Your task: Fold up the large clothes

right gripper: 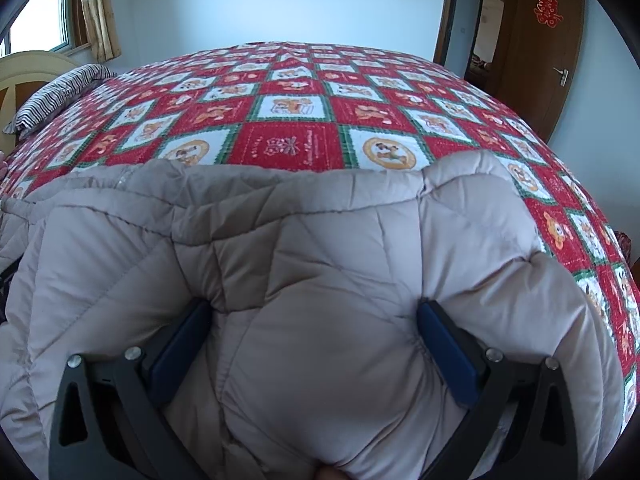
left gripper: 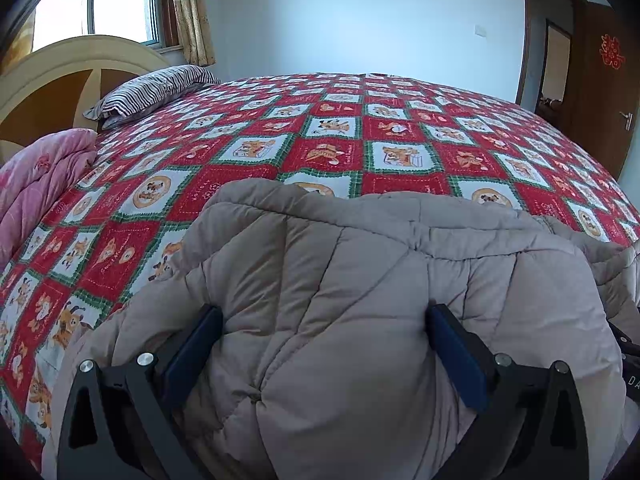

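Observation:
A beige quilted padded coat (left gripper: 360, 280) lies on the near side of the bed; it also fills the right wrist view (right gripper: 304, 264). My left gripper (left gripper: 324, 320) has its jaws spread wide with a thick puffed fold of the coat bulging between the blue pads (left gripper: 456, 356). My right gripper (right gripper: 314, 314) stands the same way, jaws wide, a bulge of the coat between its blue pads (right gripper: 448, 356). The coat's far hem lies flat across the bedspread. Whether the pads press the fabric is hard to tell.
The bed carries a red, white and green patchwork bedspread (left gripper: 340, 136). A striped pillow (left gripper: 156, 88) and a cream headboard (left gripper: 56, 64) are at far left, a pink quilt (left gripper: 40, 188) beside them. A brown door (right gripper: 540, 40) stands far right.

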